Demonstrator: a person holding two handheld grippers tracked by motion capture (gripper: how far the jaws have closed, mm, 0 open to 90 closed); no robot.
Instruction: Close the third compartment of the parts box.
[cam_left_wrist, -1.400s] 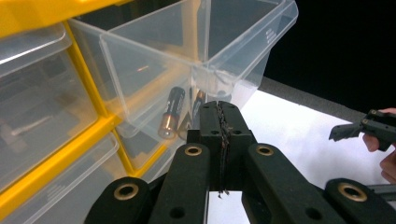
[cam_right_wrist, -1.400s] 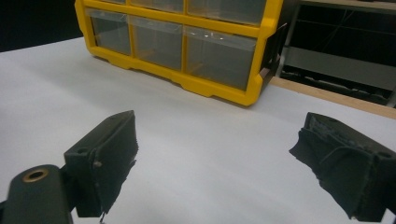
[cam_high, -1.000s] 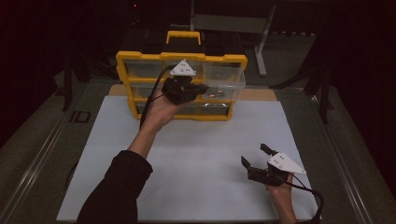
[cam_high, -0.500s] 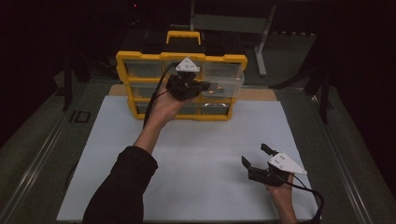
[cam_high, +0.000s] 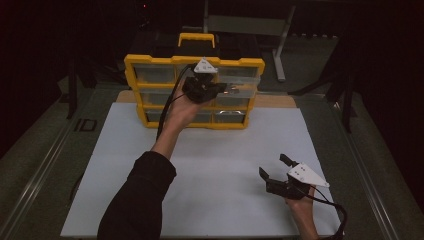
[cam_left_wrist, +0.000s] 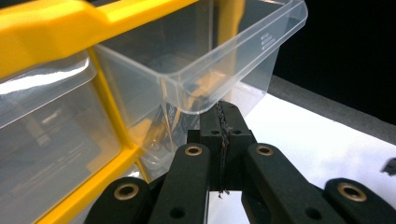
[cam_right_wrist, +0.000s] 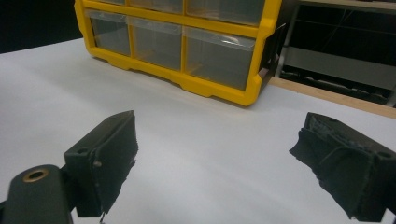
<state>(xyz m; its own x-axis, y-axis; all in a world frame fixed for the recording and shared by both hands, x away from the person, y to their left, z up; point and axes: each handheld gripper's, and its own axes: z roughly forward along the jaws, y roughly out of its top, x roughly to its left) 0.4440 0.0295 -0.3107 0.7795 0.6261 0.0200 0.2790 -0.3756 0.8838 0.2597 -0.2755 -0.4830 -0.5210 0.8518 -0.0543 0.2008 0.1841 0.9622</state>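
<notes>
The left tongs (cam_high: 220, 90) are reaching up to the yellow plastic drawer cabinet with clear drawers (cam_high: 150, 67), which is standing at the far edge of the white table (cam_high: 220, 150). In the left gripper view, the jaws are pressing together, clenched on the front lip of the clear plastic drawer (cam_left_wrist: 224, 51). This drawer is sitting in the right column of the cabinet, and it is projecting forward past the yellow frame, so its rim is overhanging the table. The neighbouring drawers are lying flush with the frame.

The right tongs (cam_high: 275, 167) are resting low over the near right part of the table, well apart from the cabinet. In the right gripper view, the jaws are standing wide apart, released and grasping nothing, with bare white surface between them.

Open table surface is extending between the cabinet front and the right tongs. The person's left forearm, in a dark sleeve (cam_high: 137, 200), is crossing the near left part of that surface.
</notes>
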